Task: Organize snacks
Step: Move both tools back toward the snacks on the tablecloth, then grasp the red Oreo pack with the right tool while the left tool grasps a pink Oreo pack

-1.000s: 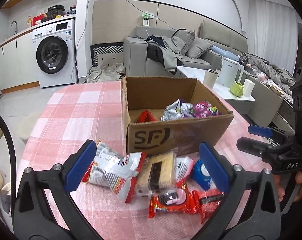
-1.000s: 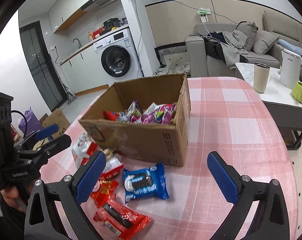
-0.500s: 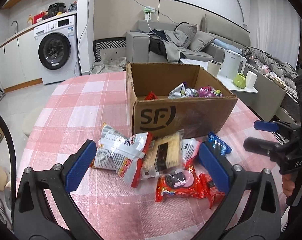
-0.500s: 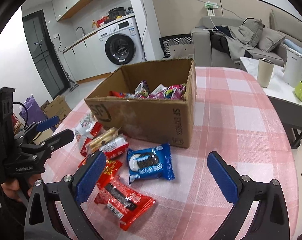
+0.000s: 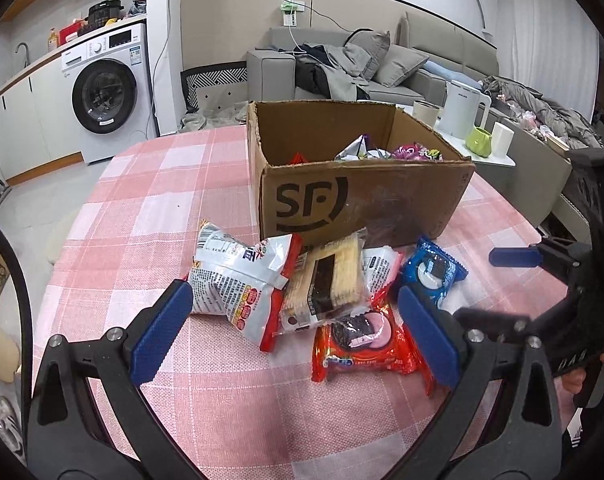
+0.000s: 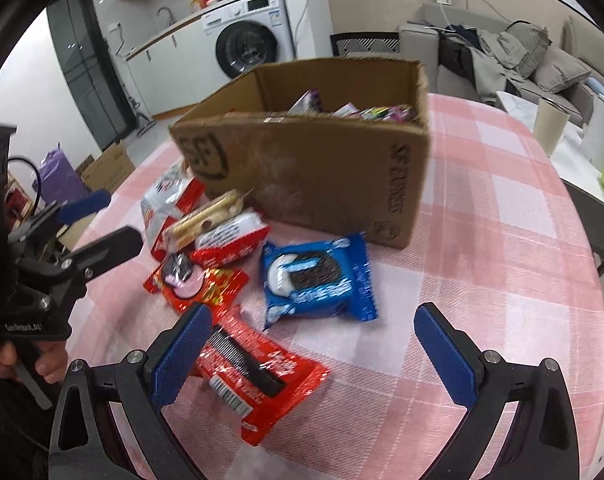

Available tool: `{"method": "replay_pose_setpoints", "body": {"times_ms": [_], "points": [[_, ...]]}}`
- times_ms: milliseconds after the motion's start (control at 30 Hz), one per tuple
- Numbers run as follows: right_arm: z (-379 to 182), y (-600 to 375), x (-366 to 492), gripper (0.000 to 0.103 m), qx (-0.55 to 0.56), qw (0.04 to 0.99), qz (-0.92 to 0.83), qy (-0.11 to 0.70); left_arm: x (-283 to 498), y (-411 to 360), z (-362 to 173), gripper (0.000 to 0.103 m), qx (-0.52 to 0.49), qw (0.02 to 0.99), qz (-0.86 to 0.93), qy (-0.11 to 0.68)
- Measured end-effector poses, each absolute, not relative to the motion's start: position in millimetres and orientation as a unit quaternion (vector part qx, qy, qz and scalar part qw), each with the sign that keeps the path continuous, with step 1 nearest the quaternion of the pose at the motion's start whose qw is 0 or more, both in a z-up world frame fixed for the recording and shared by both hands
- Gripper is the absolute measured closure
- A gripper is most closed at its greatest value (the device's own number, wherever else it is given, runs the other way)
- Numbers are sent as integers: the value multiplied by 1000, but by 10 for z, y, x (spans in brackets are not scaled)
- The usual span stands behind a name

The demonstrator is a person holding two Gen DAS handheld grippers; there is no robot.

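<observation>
An open cardboard SF box [image 5: 366, 196] [image 6: 322, 168] holding several snack packs stands on the pink checked table [image 5: 149, 184]. In front of it lie a white-and-red bag [image 5: 241, 280], a clear biscuit pack [image 5: 326, 280], a red cookie pack [image 5: 362, 340] [image 6: 197, 284], a blue cookie pack [image 5: 434, 272] [image 6: 318, 276] and a red bar pack [image 6: 253, 372]. My left gripper [image 5: 293, 332] is open, low over the biscuit and red packs. My right gripper [image 6: 314, 352] is open, just short of the blue pack, its left finger over the red bar pack.
A low white table [image 5: 498, 160] with a kettle [image 5: 462, 108], cups and a green mug stands right of the pink table. A grey sofa [image 5: 342, 68] and a washing machine [image 5: 105, 92] are behind. The table edge curves close on the right [image 6: 582, 280].
Both grippers have dropped lower and moved closer to the loose packs in front of the box. Both stayed open.
</observation>
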State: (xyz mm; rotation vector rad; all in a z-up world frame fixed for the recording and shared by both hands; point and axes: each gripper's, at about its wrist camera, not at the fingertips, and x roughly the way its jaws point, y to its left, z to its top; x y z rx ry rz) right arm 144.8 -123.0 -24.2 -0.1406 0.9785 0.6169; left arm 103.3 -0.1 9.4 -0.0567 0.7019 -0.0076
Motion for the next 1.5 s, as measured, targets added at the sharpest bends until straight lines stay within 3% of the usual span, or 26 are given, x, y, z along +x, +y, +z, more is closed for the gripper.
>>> {"method": "replay_pose_setpoints", "body": {"times_ms": [467,1367,1467,1500], "points": [[-442,-881,1336,0,-116,821,293,476,1098,-18,-6,1,-27,932,-9,362],[-578,-1300,1263,0,-154,812,281,489,1089,-284,-183,1,12,921,-41,387],[-609,-1272,1230,2,-164,810,284,485,1093,-330,-220,1,18,918,-47,393],[-621,-1272,1227,10,-161,809,288,486,1098,-350,-238,1,20,916,-50,396]]}}
